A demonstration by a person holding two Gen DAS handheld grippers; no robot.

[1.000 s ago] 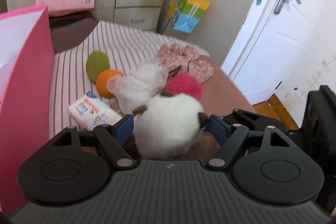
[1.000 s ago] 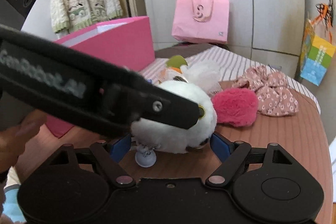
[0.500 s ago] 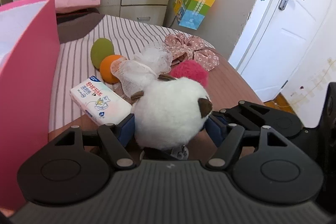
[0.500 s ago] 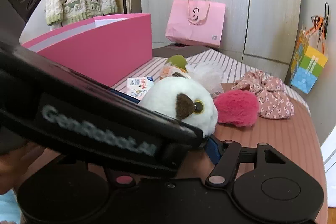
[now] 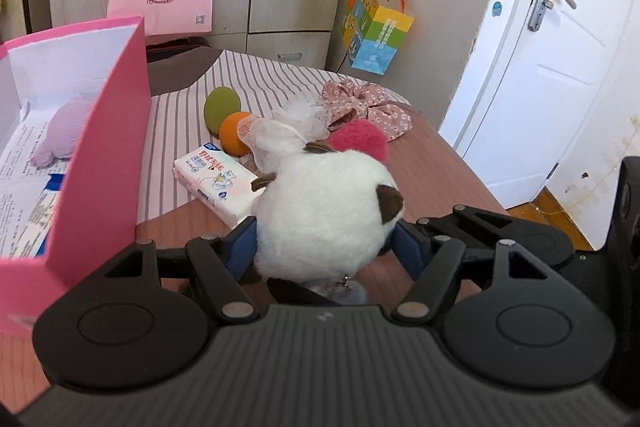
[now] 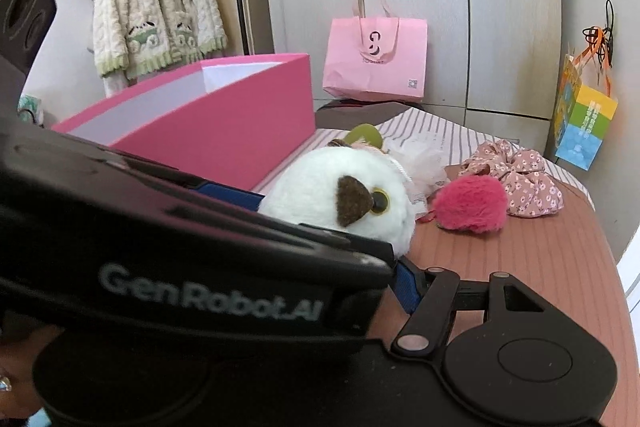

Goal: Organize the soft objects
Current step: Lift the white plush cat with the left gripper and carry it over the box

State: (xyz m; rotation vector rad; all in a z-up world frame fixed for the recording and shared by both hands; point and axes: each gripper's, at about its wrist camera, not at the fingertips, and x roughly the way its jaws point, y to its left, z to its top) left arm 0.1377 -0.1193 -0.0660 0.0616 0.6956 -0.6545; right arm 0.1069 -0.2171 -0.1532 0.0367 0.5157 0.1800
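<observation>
White round plush owl toy (image 5: 324, 223) is now squeezed btwn your left gripper (image 5: 324, 247) pads, lifted off the table vs a sec ago; jaws just closed in. Right gripper (image 6: 404, 283) also closed on it, only one pad visible. Both point fwd-down. Pink open cardboard box (image 5: 116, 131) sits left of claw, likely the drop spot.

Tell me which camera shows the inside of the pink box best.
The left wrist view. It looks over the pink box wall onto its white lining, printed paper and a lilac plush lying inside. The right wrist view shows mostly the box's outer pink side and a strip of inner wall, nothing of the contents.
</observation>
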